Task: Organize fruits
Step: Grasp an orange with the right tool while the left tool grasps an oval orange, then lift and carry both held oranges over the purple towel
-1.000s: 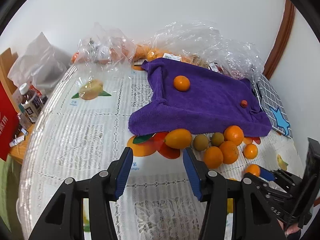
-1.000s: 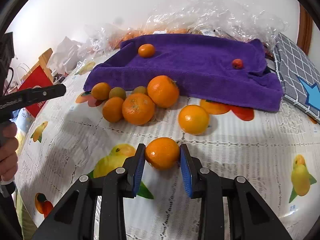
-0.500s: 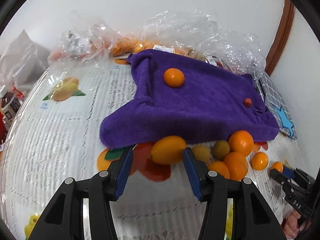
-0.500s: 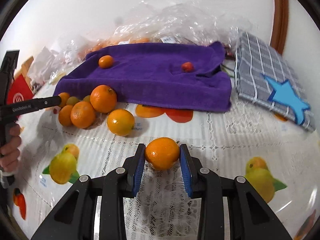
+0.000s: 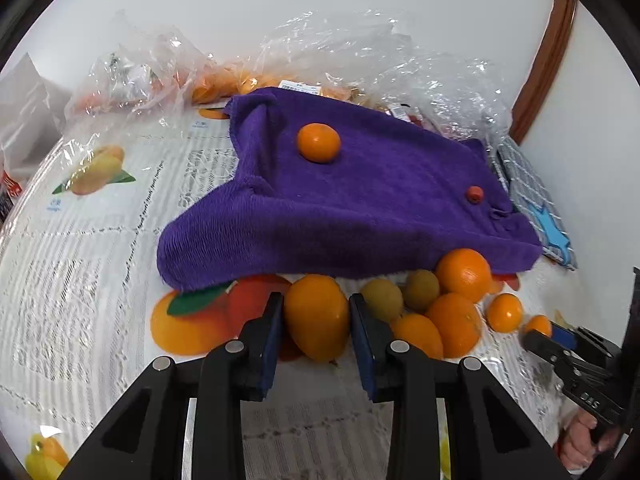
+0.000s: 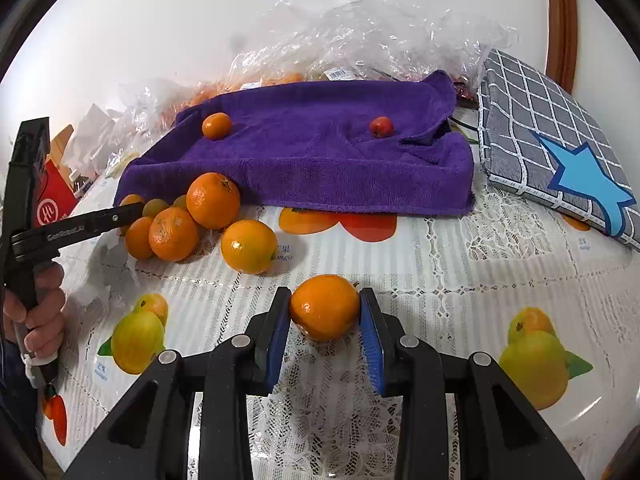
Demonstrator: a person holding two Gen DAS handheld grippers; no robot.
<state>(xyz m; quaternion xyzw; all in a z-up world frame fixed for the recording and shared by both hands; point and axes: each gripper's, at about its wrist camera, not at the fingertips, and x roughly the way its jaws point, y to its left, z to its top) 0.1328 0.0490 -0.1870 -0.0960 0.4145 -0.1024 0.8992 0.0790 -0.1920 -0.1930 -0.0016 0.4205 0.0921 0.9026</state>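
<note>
The left gripper (image 5: 316,316) is closing on an oval orange fruit (image 5: 317,316) and the right gripper (image 6: 325,307) clamps a mandarin (image 6: 325,306) — both smooth, roundish, bruisable, best pinched across their middles.

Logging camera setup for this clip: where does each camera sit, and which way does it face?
Left wrist: on the left gripper, looking down along its closing jaws at an oval orange fruit between them; the other gripper and hand show at right.
Right wrist: on the right gripper, which is clamped on an orange; the left hand shows at left.
Shared: purple towel, fruit pile, fruit-print tablecloth.
</note>
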